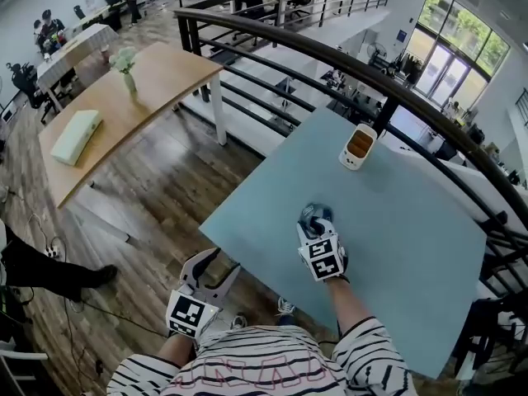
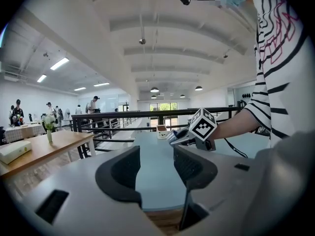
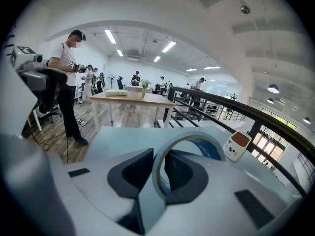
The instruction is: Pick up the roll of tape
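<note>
The roll of tape (image 3: pixel 209 149), a pale ring with a blue inner face, stands upright between the jaws of my right gripper (image 3: pixel 158 173), which is shut on it. In the head view the right gripper (image 1: pixel 314 218) hangs above the middle of the light blue table (image 1: pixel 412 246) with the tape (image 1: pixel 312 214) at its tip, off the surface. My left gripper (image 1: pixel 210 264) hovers by the table's near left edge. Its jaws (image 2: pixel 156 166) are open with nothing between them. The right gripper (image 2: pixel 183 136) also shows in the left gripper view.
A small white container with a brown top (image 1: pixel 359 147) stands near the table's far edge. A dark railing (image 1: pixel 346 60) runs behind the table. A wooden table (image 1: pixel 124 97) with a vase stands to the left, over a wood floor. A person's leg (image 1: pixel 49 272) shows at far left.
</note>
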Demonstrator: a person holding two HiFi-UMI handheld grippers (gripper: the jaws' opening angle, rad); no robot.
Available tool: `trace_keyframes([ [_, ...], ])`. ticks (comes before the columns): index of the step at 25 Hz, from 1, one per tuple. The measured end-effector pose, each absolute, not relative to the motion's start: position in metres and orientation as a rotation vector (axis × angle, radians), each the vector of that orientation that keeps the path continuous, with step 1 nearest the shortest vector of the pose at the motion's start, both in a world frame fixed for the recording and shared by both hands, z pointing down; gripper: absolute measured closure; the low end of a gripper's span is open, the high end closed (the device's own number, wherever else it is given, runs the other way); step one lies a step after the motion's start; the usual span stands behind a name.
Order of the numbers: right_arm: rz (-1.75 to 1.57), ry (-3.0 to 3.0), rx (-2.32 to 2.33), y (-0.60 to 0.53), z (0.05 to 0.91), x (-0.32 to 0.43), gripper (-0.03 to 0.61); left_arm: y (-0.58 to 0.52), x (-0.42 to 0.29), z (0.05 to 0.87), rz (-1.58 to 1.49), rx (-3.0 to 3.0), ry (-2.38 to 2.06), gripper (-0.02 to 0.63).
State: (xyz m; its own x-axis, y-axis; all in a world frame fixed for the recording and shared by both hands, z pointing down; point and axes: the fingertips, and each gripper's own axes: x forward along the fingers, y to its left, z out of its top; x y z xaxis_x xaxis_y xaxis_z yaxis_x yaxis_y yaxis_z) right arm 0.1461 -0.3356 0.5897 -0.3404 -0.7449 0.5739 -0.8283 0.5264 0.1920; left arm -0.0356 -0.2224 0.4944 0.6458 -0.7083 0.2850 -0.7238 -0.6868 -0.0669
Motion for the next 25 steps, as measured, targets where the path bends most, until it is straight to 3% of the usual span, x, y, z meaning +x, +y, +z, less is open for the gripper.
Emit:
trace_keyframes([
  [3,0.172,-2.185,1.364,-0.323,0.568,0.144,0.494,-0.222,-0.04,0.494,0.444,2.809,-1.205,0.421],
  [5,0.177,-2.198,1.402,-0.31,0.557,0.142,0.492,-0.22,-0.042,0.492,0.43,2.816,-1.2,0.491],
  [8,0.188,-2.224,1.464,-0.29,0.545,0.139,0.492,-0.215,-0.045,0.489,0.401,2.833,-1.195,0.546],
  [14,0.185,-2.255,1.574,-0.256,0.521,0.134,0.494,-0.206,-0.053,0.484,0.372,2.86,-1.185,0.583],
  [25,0.203,-2.29,1.745,-0.191,0.493,0.121,0.494,-0.187,-0.058,0.483,0.342,2.915,-1.093,0.589],
])
